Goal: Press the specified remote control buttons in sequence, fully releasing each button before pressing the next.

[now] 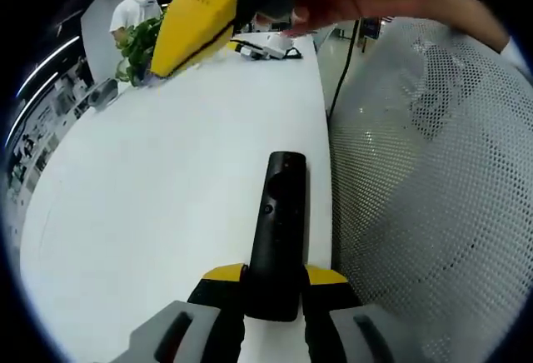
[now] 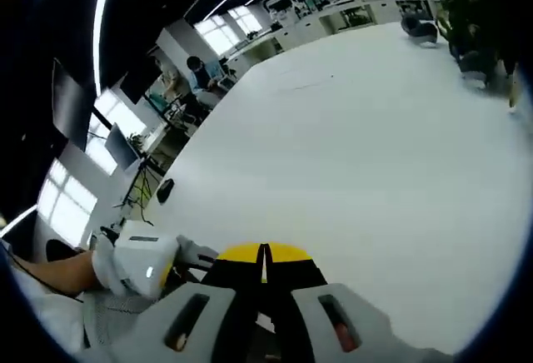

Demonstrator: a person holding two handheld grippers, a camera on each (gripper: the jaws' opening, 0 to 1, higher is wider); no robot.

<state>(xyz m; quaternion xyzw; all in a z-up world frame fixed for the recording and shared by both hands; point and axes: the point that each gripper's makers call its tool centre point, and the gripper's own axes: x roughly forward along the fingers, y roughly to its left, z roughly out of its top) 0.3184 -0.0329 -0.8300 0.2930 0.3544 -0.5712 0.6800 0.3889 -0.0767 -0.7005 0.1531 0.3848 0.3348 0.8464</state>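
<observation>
two yellow-tipped fingers of the left gripper (image 1: 275, 278) clamp the black remote (image 1: 277, 234) at lower centre, its near end hidden, over the white tabletop (image 1: 166, 188). right gripper (image 2: 263, 256) fingers pressed together, empty.

Left gripper (image 1: 275, 284): jaws clamped on the remote control (image 1: 279, 230), near the table's (image 1: 150, 213) right edge. Right gripper (image 2: 263, 256): jaws closed together, empty, raised above the table.

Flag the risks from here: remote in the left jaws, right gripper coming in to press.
1. The left gripper clamps just the near end of the remote; a press farther out may tip it.
2. The remote lies close to the table edge beside the mesh chair; it could slide off.
</observation>
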